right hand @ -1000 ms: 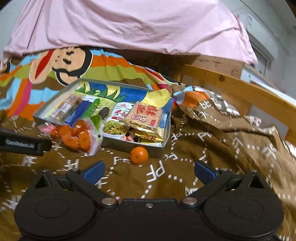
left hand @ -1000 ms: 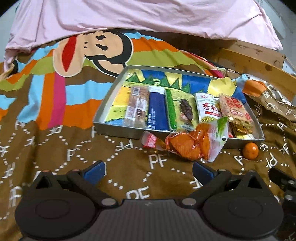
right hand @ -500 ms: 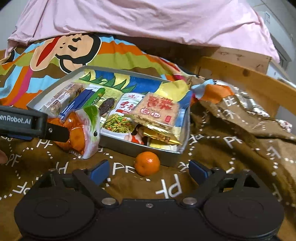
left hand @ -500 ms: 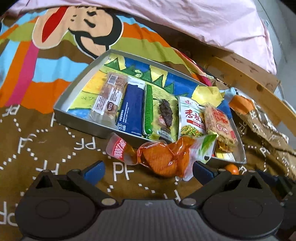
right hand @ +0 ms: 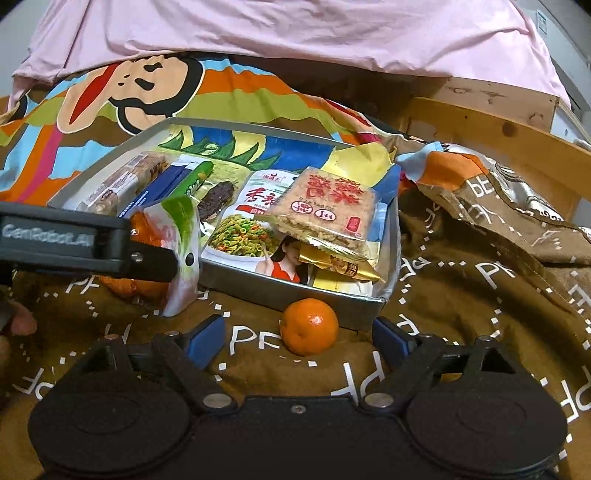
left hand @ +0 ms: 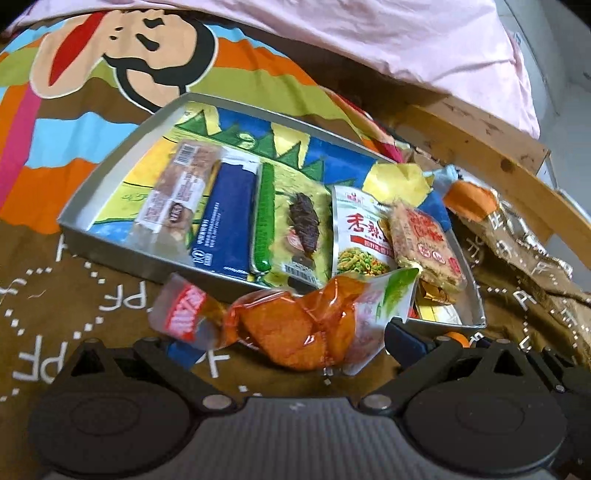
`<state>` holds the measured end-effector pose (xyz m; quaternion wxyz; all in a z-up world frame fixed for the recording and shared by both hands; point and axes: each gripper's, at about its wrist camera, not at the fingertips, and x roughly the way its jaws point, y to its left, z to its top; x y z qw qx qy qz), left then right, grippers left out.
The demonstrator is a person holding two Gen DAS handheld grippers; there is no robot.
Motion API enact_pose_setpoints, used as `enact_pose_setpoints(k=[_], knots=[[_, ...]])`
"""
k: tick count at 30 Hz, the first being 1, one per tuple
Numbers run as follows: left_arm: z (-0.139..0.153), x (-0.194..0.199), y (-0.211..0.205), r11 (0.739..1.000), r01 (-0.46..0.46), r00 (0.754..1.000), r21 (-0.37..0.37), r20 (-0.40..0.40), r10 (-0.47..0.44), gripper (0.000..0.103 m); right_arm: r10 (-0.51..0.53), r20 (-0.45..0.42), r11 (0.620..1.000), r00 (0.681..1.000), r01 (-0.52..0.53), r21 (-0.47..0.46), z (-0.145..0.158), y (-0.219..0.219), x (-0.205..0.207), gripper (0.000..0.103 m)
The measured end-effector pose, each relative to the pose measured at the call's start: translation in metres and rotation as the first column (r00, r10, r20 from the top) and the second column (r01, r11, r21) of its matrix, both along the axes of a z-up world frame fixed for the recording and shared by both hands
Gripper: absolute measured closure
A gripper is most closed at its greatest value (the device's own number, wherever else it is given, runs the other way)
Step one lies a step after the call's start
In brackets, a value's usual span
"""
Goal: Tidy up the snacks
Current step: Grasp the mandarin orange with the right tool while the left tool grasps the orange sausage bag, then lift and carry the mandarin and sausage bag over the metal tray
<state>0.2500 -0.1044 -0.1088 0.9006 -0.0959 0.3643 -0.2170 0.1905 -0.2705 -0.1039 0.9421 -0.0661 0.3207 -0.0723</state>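
Observation:
An orange snack packet (left hand: 295, 328) lies on the brown blanket just in front of the metal tray (left hand: 110, 243). My left gripper (left hand: 291, 345) is open, its fingers either side of the packet. From the right wrist, one left finger (right hand: 147, 258) crosses the same packet (right hand: 181, 229). A mandarin (right hand: 308, 326) sits on the blanket against the tray's near wall (right hand: 255, 290). My right gripper (right hand: 299, 341) straddles it with its jaws closing, and the blue pads stand clear of the fruit. Several packets lie side by side in the tray, with a square crispy cake (right hand: 325, 206) on top.
A patterned blanket (left hand: 74, 302) covers the bed, bunched up at the right (right hand: 498, 206). A wooden bed rail (right hand: 491, 122) runs behind it and pink bedding (right hand: 295, 33) lies at the back. A person's fingers (right hand: 18, 325) show at the left edge.
Both grippers have come forward and down. The left now has the orange packet between its fingers. The right has closed in on the mandarin and its fingers have narrowed.

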Motion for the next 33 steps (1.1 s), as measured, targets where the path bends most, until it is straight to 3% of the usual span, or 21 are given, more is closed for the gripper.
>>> enact_pose_setpoints(k=[5,9,12,15,19,33], knots=[[0.000,0.004,-0.003,1.000,-0.001,1.000,0.014,-0.008,0.002,0.001,0.000,0.000,1.000,1.000,0.000,0.021,-0.001,-0.002,0.003,0.021],[0.000,0.004,0.001,1.000,-0.021,1.000,0.004,-0.002,0.021,0.008,-0.025,0.006,0.998,1.000,0.025,0.053,0.001,-0.006,0.005,0.040],[-0.001,0.004,0.001,0.999,-0.028,1.000,0.024,0.003,0.027,0.015,-0.045,-0.006,0.996,0.999,0.045,0.083,0.000,-0.011,0.008,0.046],[-0.002,-0.001,-0.002,0.999,-0.025,0.999,0.045,0.022,0.024,0.020,-0.042,-0.019,0.997,0.999,0.043,0.063,-0.003,-0.008,0.009,0.049],[-0.002,-0.006,-0.004,0.998,-0.030,0.999,0.058,0.041,0.028,0.024,-0.046,-0.019,0.998,0.999,0.046,0.031,-0.002,-0.005,0.009,0.067],[0.004,-0.024,0.005,0.997,-0.072,0.997,0.034,0.012,0.072,0.028,-0.010,0.024,1.000,1.000,0.010,0.005,0.011,0.012,-0.005,0.068]])
